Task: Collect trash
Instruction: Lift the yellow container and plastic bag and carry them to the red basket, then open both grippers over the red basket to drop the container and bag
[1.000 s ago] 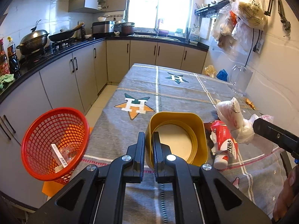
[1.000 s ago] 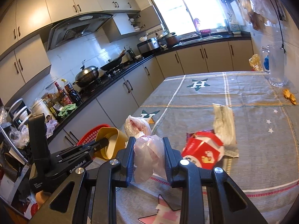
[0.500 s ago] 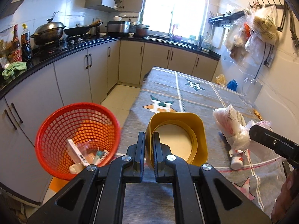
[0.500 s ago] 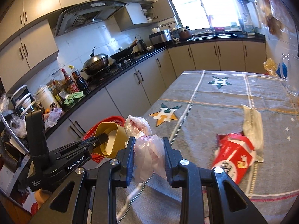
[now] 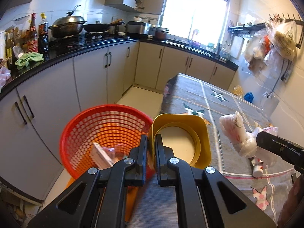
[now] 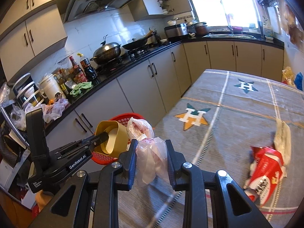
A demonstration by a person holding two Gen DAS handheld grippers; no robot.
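1. Carrying two pieces of trash at once: left gripper (image 5: 151, 153) is clamped tight on the thin wall of the yellow container (image 5: 180, 133), pinched at the rim so the mouth faces back at the camera and it hangs off the fingertips.
2. Right gripper (image 6: 151, 156) is closed on a knotted pink plastic bag (image 6: 150, 152). Jaws sit partway apart because the soft bag fills the gap; the knot and a bulging upper lobe stick out past the fingertips.
3. In the left wrist view the bag (image 5: 237, 133) shows to the right of the container, level with it, held off the cloth.
4. Red mesh basket (image 5: 106, 133) is just beyond and left of the left gripper, off the table edge over the floor. Container's left edge overlaps the basket rim in view; can't tell if they touch. Some trash already lies in the bottom, including a flat white card-like piece.
5. Judgement: the basket is the drop point, both loads are lined up toward it, and the container looks closest to release.
6. Still on the table (image 6: 237, 114): a crumpled red carton (image 6: 266, 167) with a pale wrapper (image 6: 283, 138) just behind it, both well to the right of the right gripper. These remain to collect.
7. Farther back: cabinets, and a counter with wok and bottles. Not task-relevant.
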